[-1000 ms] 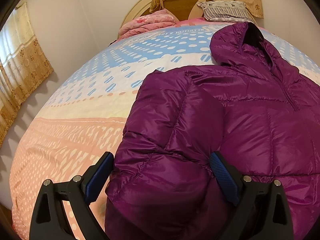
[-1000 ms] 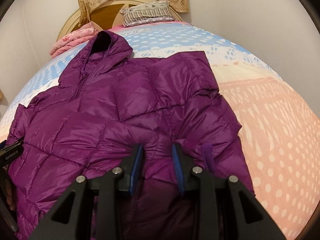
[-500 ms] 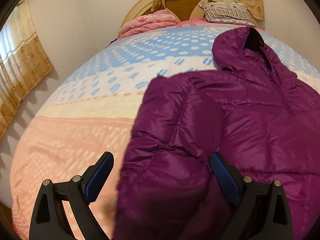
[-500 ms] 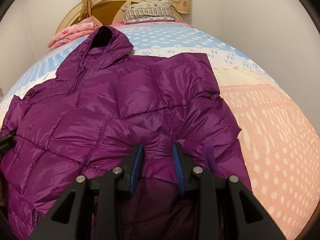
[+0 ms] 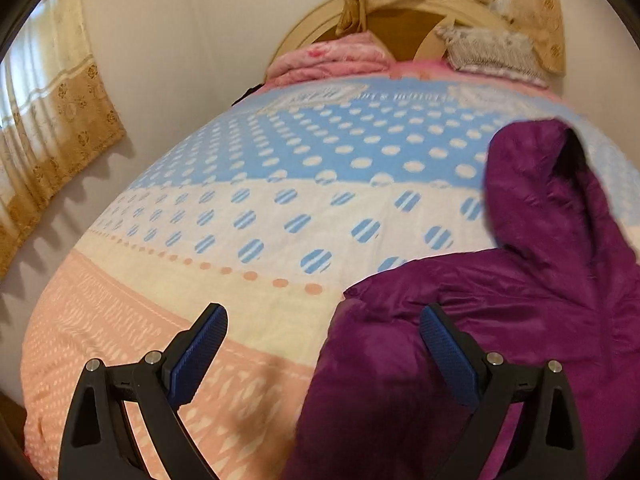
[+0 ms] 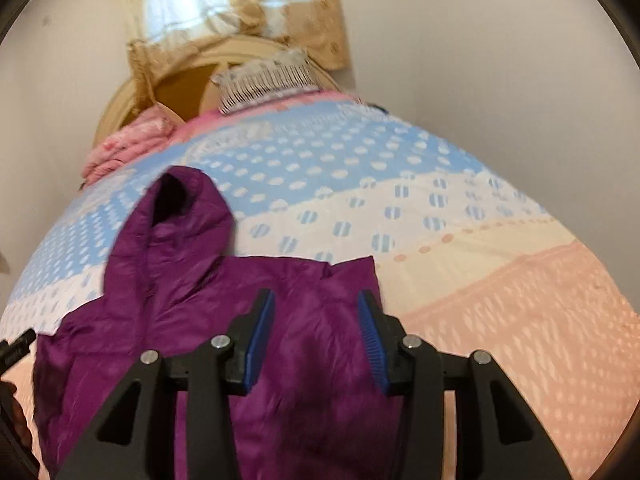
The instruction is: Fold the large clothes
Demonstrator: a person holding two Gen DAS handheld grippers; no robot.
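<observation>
A purple hooded puffer jacket (image 5: 520, 320) lies on the bed, hood (image 5: 532, 176) toward the headboard. My left gripper (image 5: 324, 344) is open and empty over the jacket's left edge and the bedspread. In the right wrist view the jacket (image 6: 200, 304) fills the lower left, its hood (image 6: 180, 216) up the bed. My right gripper (image 6: 316, 332) is open above the jacket's right shoulder area and holds nothing. The jacket's lower part is hidden below both views.
The bedspread (image 5: 280, 200) has blue, cream and peach bands with dots. A pink folded blanket (image 5: 332, 60) and a striped pillow (image 5: 492, 52) lie by the round headboard (image 6: 132, 100). Curtains (image 5: 52, 120) hang on the left wall. Part of the other gripper (image 6: 16, 348) shows at the left edge.
My right gripper has opened and let go of the jacket fabric it pinched. Both grippers have risen and pulled back, so more bedspread shows. The left stayed open.
</observation>
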